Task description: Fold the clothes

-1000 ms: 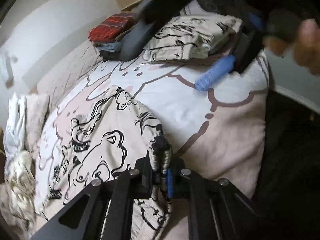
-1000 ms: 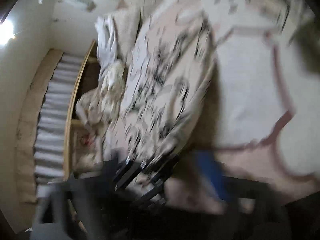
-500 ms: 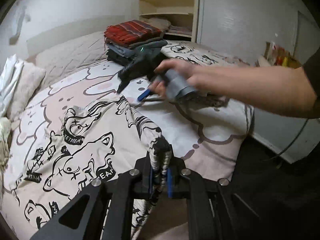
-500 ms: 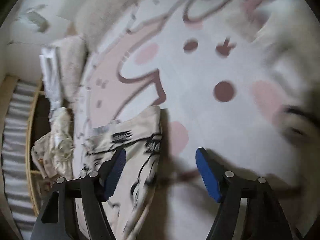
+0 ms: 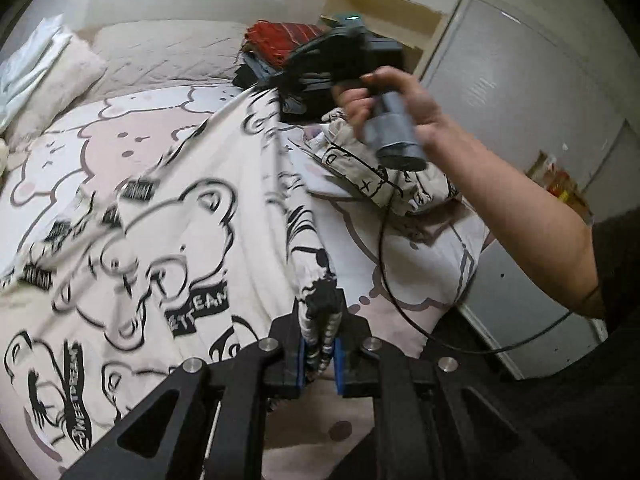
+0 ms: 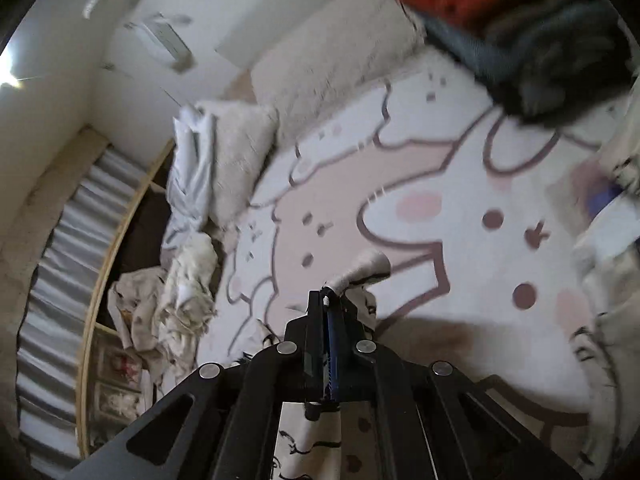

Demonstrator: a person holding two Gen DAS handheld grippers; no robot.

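A cream garment with black bear prints [image 5: 192, 232] lies spread on the bed. My left gripper [image 5: 320, 344] is shut on a bunched near corner of it. My right gripper [image 6: 329, 300] is shut on the far corner, whose tip [image 6: 360, 268] pokes out past the fingers. In the left wrist view the right gripper [image 5: 340, 56] is held by a hand above the bed, and the garment's edge stretches taut up to it.
A stack of folded clothes [image 5: 280, 44] with a red striped piece on top stands at the far side of the bed [image 5: 72, 136]. A crumpled printed garment [image 5: 384, 176] lies beneath the right hand. Pillows [image 6: 236, 152] and loose laundry [image 6: 176, 304] sit at the bed's left.
My right gripper has shut on the garment's far corner and lifted it, drawing the edge taut. My left gripper has kept its hold on the near corner.
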